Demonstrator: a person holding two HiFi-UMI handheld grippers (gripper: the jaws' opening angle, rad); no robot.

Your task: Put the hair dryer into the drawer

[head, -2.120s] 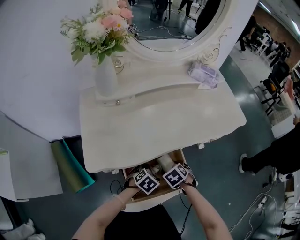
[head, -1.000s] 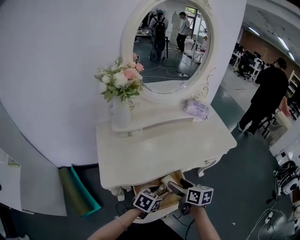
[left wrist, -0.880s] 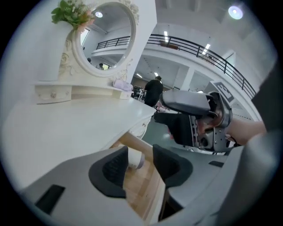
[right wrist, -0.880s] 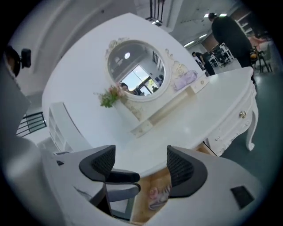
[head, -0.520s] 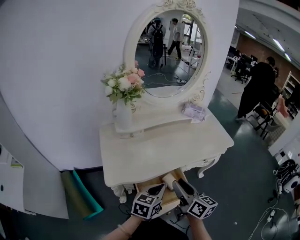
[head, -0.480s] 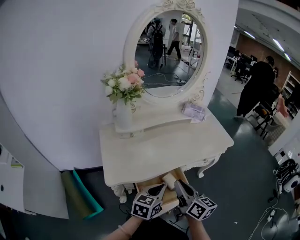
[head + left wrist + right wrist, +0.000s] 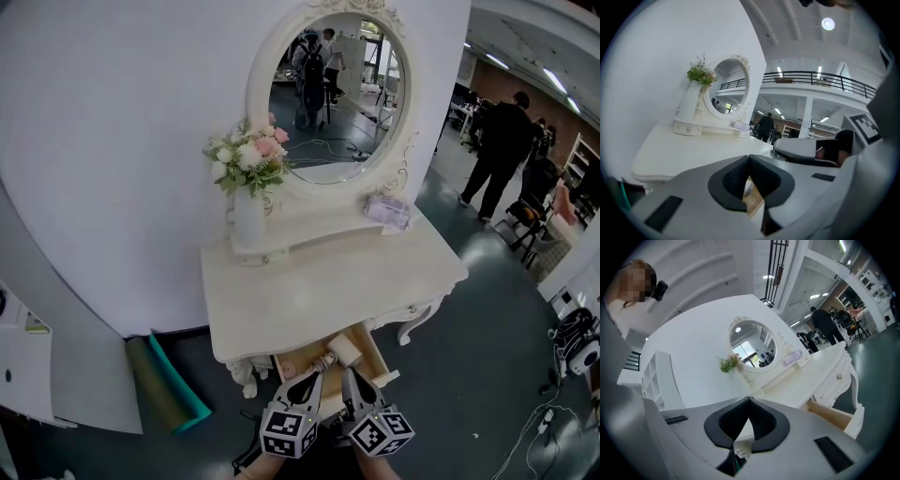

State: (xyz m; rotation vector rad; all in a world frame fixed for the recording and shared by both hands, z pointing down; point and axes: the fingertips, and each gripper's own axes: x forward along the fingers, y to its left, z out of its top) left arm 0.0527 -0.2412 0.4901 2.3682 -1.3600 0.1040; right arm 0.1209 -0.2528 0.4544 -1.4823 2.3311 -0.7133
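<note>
drawer (image 7: 374, 352): open, pale wood box | dryer (image 7: 340, 352): cream rounded barrel (seemingly; small in view), lying inside, just beyond both grippers | left gripper (image 7: 749, 158): ribbed black jaws together, empty | right gripper (image 7: 750, 400): jaws just closed, empty

You've got a white vanity table (image 7: 328, 291) center frame, oval mirror (image 7: 328, 89) up top, white wall (image 7: 112, 141) left, dark floor (image 7: 469, 356) lower right.

One desk (image 7: 309, 292), one oval mirror (image 7: 328, 103), one vase (image 7: 247, 219), one lilac packet (image 7: 387, 212). One drawer (image 7: 375, 354), one hair dryer (image 7: 342, 351). There's the left claw (image 7: 313, 377), the right claw (image 7: 348, 374), so two. One green roll (image 7: 173, 394).
</note>
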